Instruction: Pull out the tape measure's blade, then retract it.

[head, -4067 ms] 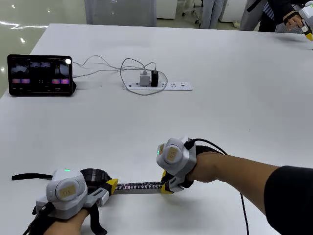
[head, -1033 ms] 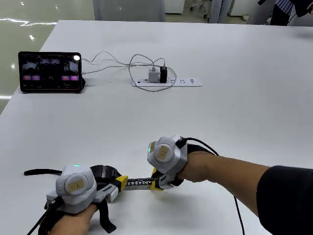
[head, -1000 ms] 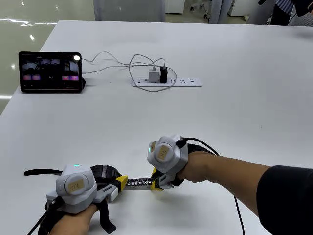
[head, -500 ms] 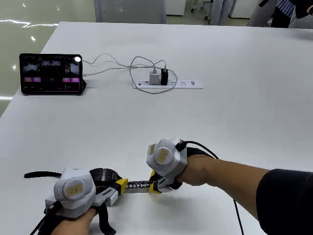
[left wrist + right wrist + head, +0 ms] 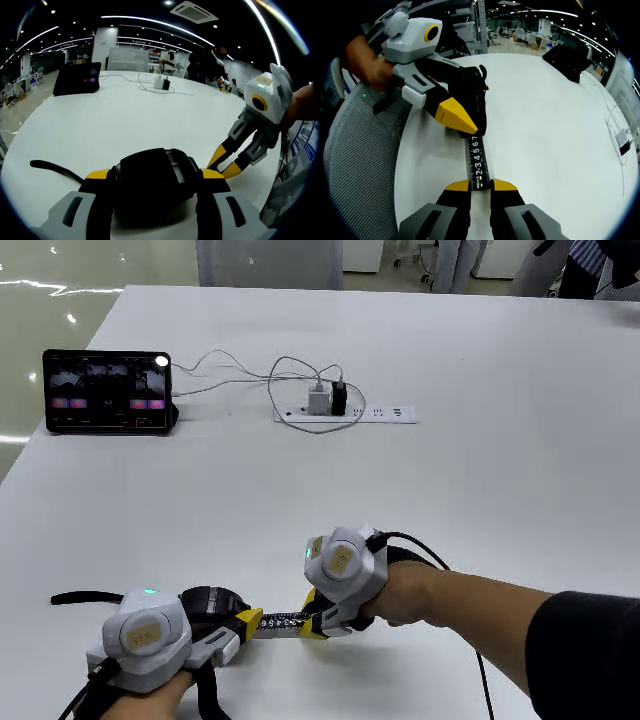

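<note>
L gripper (image 5: 155, 174) jaws clamped either side of black tape measure case (image 5: 150, 192); strap (image 5: 54, 167) trails left. R gripper (image 5: 223, 165) yellow tips down at table (image 5: 100, 125), just beside case. Far back: tablet (image 5: 77, 78), power strip (image 5: 161, 84).

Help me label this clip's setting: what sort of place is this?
Probably an open-plan office or lab: a big white table carries a tablet and a power strip with chargers plugged in, under long ceiling strip lights.

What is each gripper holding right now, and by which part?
Left gripper clamps the black tape measure case by its sides; right gripper pinches the tip of its black numbered blade.
</note>
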`<action>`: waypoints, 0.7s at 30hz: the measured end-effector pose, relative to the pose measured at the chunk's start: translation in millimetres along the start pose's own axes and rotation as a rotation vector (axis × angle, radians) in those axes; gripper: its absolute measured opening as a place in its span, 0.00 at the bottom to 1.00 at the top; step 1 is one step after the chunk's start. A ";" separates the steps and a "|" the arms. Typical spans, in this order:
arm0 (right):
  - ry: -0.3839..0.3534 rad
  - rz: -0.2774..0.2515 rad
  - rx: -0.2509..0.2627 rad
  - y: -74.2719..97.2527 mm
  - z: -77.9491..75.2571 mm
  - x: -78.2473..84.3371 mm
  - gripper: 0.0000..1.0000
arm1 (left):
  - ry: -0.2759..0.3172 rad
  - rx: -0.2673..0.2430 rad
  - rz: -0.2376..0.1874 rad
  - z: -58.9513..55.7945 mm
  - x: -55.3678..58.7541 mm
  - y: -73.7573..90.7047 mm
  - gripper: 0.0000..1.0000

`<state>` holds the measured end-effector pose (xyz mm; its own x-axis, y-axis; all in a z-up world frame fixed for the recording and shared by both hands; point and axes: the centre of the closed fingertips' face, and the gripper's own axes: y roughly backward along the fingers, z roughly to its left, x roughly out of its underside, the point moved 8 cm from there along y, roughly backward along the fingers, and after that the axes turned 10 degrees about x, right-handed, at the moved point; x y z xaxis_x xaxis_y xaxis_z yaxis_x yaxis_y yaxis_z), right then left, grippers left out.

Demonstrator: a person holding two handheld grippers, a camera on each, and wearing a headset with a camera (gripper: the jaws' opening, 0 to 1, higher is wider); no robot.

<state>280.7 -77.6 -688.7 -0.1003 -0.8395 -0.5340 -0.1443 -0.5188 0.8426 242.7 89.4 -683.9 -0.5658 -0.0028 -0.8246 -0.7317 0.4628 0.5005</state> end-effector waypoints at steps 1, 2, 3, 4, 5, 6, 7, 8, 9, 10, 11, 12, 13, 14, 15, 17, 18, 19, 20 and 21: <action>0.001 -0.001 0.000 -0.7 0.0 -0.9 0.11 | 0.000 0.000 0.000 0.0 0.1 0.0 0.63; 0.001 -0.002 0.000 -1.1 0.0 -1.5 0.11 | 0.001 0.000 -0.001 0.1 0.2 0.0 0.63; -0.003 -0.005 0.000 -2.1 0.5 -2.7 0.11 | 0.002 0.001 -0.001 0.0 0.2 0.0 0.63; -0.006 -0.006 0.000 -2.9 0.9 -3.9 0.11 | 0.002 0.000 -0.001 -0.1 0.2 -0.1 0.63; -0.008 -0.005 0.001 -3.5 1.3 -5.4 0.11 | 0.002 0.000 -0.001 0.0 0.2 -0.1 0.63; -0.010 -0.006 0.001 -4.1 2.1 -7.0 0.11 | 0.004 0.000 -0.001 0.2 0.1 -0.2 0.63; -0.008 -0.008 0.001 -4.6 2.4 -7.7 0.11 | 0.003 0.000 -0.001 0.1 0.1 -0.2 0.64; -0.006 -0.010 0.002 -5.4 2.7 -8.7 0.11 | 0.005 0.000 -0.001 0.1 0.1 -0.2 0.64; -0.008 -0.010 0.002 -6.2 2.5 -8.8 0.11 | 0.006 0.000 -0.002 0.1 0.0 -0.1 0.64; -0.007 -0.012 0.002 -6.9 2.5 -9.0 0.11 | 0.007 0.000 -0.002 0.2 0.0 -0.1 0.64; -0.003 -0.014 0.003 -7.6 2.7 -9.8 0.11 | 0.007 0.000 -0.001 0.3 -0.1 -0.1 0.64; -0.002 -0.014 0.003 -7.8 2.8 -10.1 0.11 | 0.007 0.000 -0.002 0.4 -0.1 -0.2 0.64; 0.000 -0.016 0.004 -7.7 3.1 -10.5 0.11 | 0.008 -0.001 -0.002 0.3 -0.2 -0.3 0.64; 0.000 -0.018 0.005 -8.0 3.4 -10.8 0.11 | 0.009 -0.001 -0.002 0.3 -0.2 -0.2 0.64; 0.005 -0.020 0.004 -8.3 3.3 -10.9 0.11 | 0.009 -0.001 -0.003 0.4 -0.3 -0.2 0.64; 0.014 -0.019 -0.004 -8.7 3.4 -11.3 0.11 | 0.010 0.000 -0.003 0.6 -0.3 -0.1 0.64; 0.000 -0.020 -0.005 -9.4 3.1 -12.3 0.11 | 0.011 0.000 -0.003 0.6 -0.4 -0.1 0.64; -0.006 -0.023 -0.007 -10.2 3.1 -13.0 0.11 | 0.012 -0.001 -0.002 0.4 -0.5 -0.1 0.64; -0.007 -0.022 -0.007 -10.5 3.0 -13.2 0.11 | 0.011 -0.002 -0.001 0.7 -0.6 -0.4 0.64; -0.010 -0.023 -0.006 -10.5 3.3 -13.7 0.11 | 0.013 -0.001 -0.002 1.0 -0.7 -0.5 0.64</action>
<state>280.4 -60.1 -690.4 -0.1067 -0.8258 -0.5539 -0.1405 -0.5389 0.8305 243.9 90.0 -683.8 -0.5693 -0.0147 -0.8220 -0.7332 0.4615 0.4995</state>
